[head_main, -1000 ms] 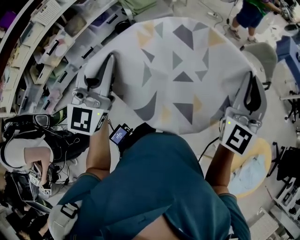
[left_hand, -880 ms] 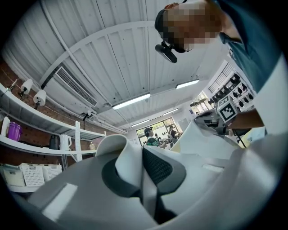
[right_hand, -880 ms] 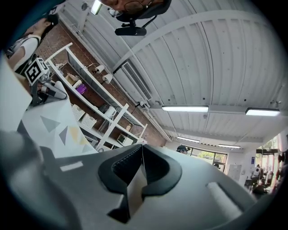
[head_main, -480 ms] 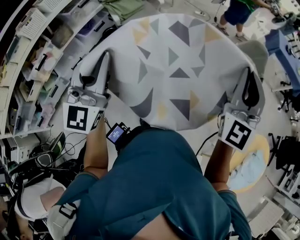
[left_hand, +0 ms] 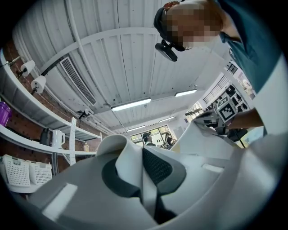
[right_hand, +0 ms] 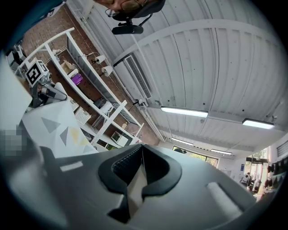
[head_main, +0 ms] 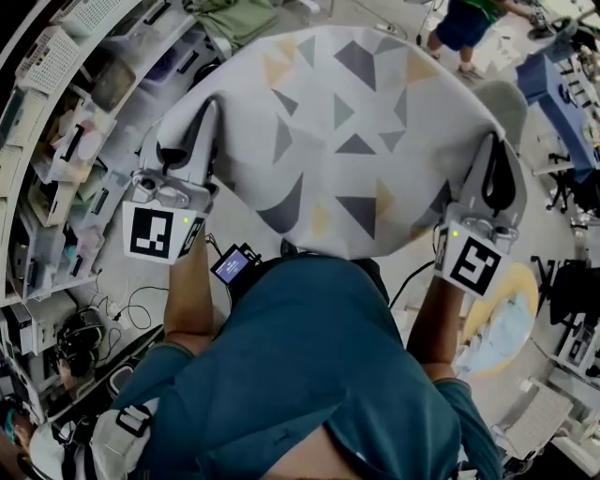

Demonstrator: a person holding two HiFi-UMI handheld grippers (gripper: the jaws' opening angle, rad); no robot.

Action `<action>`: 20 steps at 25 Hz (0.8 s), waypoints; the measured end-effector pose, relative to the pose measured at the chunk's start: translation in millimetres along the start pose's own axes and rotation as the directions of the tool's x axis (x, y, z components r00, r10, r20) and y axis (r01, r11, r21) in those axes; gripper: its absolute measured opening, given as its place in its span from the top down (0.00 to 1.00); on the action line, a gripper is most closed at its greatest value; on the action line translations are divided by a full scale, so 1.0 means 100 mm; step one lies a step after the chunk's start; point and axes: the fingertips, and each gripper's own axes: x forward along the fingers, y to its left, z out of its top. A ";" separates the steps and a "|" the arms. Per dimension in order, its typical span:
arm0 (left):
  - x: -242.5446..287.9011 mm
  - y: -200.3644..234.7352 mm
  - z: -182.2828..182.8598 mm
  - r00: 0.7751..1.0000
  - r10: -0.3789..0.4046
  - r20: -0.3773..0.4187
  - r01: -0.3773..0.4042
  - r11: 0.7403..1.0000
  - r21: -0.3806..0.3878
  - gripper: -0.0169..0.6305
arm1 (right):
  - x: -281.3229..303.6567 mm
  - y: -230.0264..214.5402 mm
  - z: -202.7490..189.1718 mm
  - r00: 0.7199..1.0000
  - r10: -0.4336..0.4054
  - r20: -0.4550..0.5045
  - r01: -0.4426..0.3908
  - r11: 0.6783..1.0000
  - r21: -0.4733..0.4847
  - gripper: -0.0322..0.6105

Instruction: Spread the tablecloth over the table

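Observation:
The tablecloth [head_main: 347, 141], white with grey and yellow triangles, hangs stretched in the air in front of me in the head view. My left gripper [head_main: 206, 108] is shut on its left edge, and a white fold of cloth [left_hand: 128, 157] is pinched between the pads. At the right edge my right gripper [head_main: 490, 142] is shut too, with a strip of cloth [right_hand: 135, 186] caught between its dark pads. Both grippers point away from me, slightly upward. No table shows; the cloth hides whatever is below it.
Shelves [head_main: 66, 122] packed with bins run along the left. Cables [head_main: 122, 309] lie on the floor beside them. A person [head_main: 464, 28] stands at the top right near a blue cart [head_main: 553, 84]. A round yellow and blue mat [head_main: 506, 328] lies at the right.
Both grippers have carried the stretched cloth along; the shelves and floor clutter at the left have slid down and out of the head view. Both grips are unchanged.

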 end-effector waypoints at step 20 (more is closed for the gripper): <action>0.22 0.28 -0.35 0.994 0.071 -0.079 -0.072 0.997 -0.010 0.95 | 0.70 0.24 -0.29 0.994 0.108 -0.005 -0.108 0.994 0.034 0.93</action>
